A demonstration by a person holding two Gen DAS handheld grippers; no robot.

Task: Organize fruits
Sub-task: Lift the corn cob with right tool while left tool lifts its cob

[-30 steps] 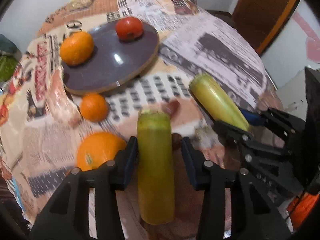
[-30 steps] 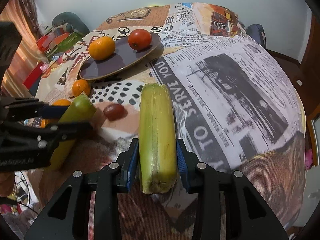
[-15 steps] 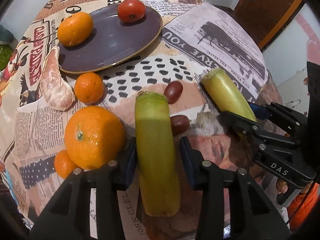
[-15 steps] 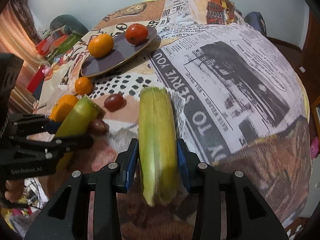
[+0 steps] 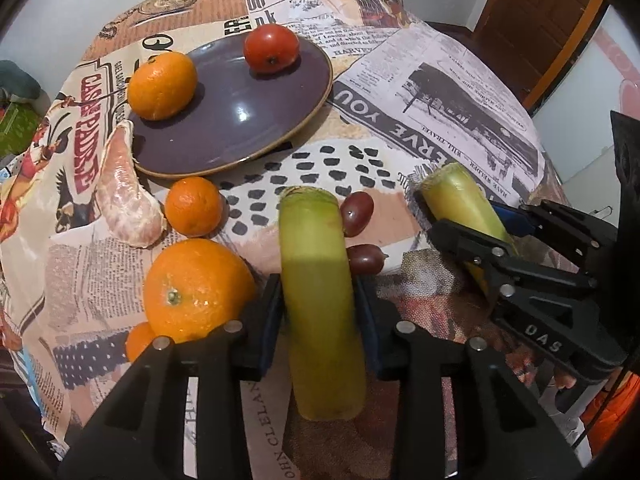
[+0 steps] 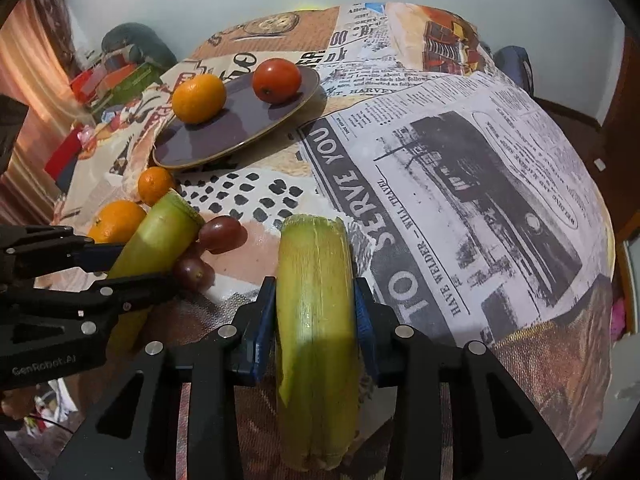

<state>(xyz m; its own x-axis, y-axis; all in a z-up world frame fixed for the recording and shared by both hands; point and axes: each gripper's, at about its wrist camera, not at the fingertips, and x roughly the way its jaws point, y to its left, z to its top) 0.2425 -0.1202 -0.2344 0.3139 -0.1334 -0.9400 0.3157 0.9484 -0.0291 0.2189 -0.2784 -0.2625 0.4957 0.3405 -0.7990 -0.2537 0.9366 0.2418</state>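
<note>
My left gripper (image 5: 318,312) is shut on a green-yellow corn cob (image 5: 316,300), held over the table's near edge. My right gripper (image 6: 315,316) is shut on a second corn cob (image 6: 314,320); it shows at the right of the left wrist view (image 5: 460,200). A purple plate (image 5: 240,120) at the back holds a mandarin (image 5: 162,84) and a tomato (image 5: 272,52). A big orange (image 5: 196,288), a small mandarin (image 5: 194,206), another small mandarin (image 5: 138,340), a peeled citrus segment (image 5: 124,196) and two dark grapes (image 5: 356,212) lie on the cloth.
The round table wears a newspaper-print cloth (image 6: 460,184). Cluttered boxes and bags (image 6: 116,76) stand left of the table. A wooden door (image 5: 536,12) is at the back right. The table edge lies just under both grippers.
Both grippers have moved a little forward over the table with their cobs held. The fruits and plate have not moved.
</note>
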